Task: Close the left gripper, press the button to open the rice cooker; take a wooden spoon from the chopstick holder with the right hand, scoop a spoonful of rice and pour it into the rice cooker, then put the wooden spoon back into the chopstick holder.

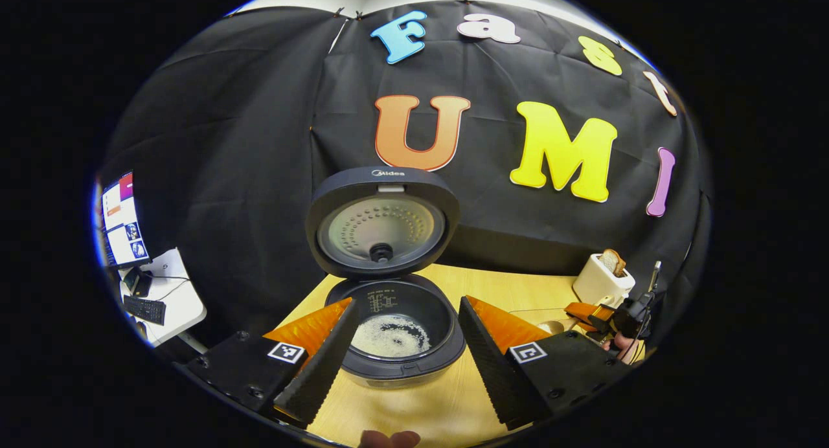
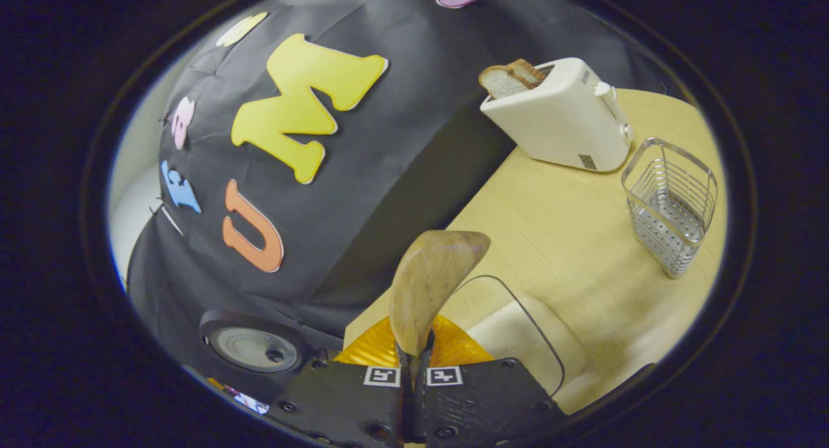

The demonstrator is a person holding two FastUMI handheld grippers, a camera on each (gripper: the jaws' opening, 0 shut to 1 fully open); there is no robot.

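Left gripper view: your left gripper [image 1: 407,354] hangs with its jaws spread, framing the rice cooker [image 1: 395,331] just ahead, lid up for pouring. Right gripper view: your right gripper [image 2: 414,377] pinches the wooden spoon [image 2: 431,286], bowl forward; the chopstick holder [image 2: 673,205] waits ahead to its right.

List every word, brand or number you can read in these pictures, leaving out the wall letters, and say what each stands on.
"Midea": top edge of the rice cooker lid.
Markings on the inner pot wall: too small to read.
Print on the toaster: blurred, unreadable.
Monitor: too small to read.
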